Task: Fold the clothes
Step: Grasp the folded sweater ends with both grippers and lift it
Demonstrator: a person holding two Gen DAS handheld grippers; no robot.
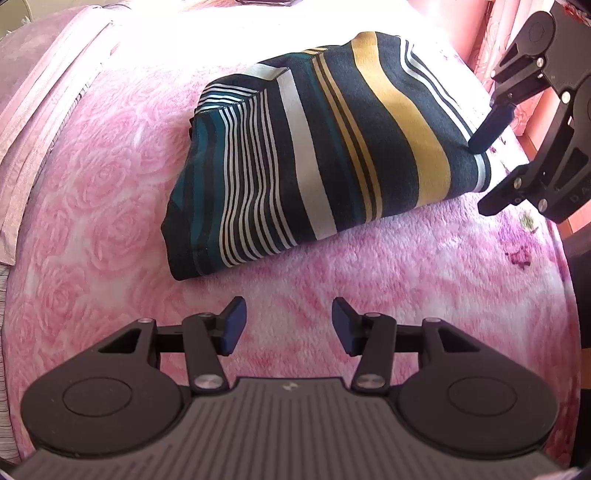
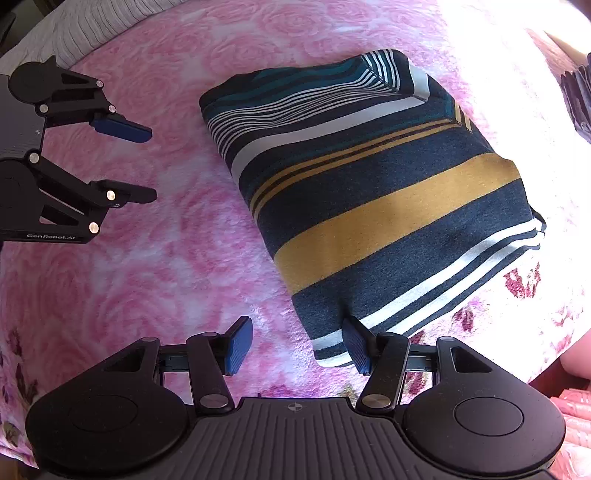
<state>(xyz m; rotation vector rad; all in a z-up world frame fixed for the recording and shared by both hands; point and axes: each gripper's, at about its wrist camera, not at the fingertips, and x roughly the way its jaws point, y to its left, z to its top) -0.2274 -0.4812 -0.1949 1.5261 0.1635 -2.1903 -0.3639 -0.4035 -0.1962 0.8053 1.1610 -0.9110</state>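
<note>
- In my left wrist view, my left hand-held gripper (image 1: 284,326) sits at the bottom centre of the frame, its two blue-padded fingers (image 1: 232,326) spread apart with only the pink blanket (image 1: 110,192) showing between them.
- The folded striped garment (image 1: 317,155) fills the upper middle of that frame, lying flat on the rose-patterned blanket, well clear of my left fingertips.
- The garment is folded into a compact block: dark navy with a broad mustard band, a white band, thin white stripes and teal toward its left end.
- At the right edge of the same frame my right hand-held gripper (image 1: 487,170) comes in from the side; its upper blue finger touches the garment's right end, the lower one sits just beside the fabric's edge over the blanket.
- In my right wrist view, my right hand-held gripper (image 2: 299,345) is at the bottom centre, fingers apart; the right pad (image 2: 354,345) rests against the near corner of the striped garment (image 2: 373,192), while the left pad is over bare blanket (image 2: 147,288).
- I cannot tell whether that pad is under the fabric edge or only pressed against it.
- My left hand-held gripper (image 2: 151,162) appears at the left edge of this frame, spread wide, apart from the garment.
- A grey striped sheet (image 2: 96,26) shows at the upper left beyond the blanket.
</note>
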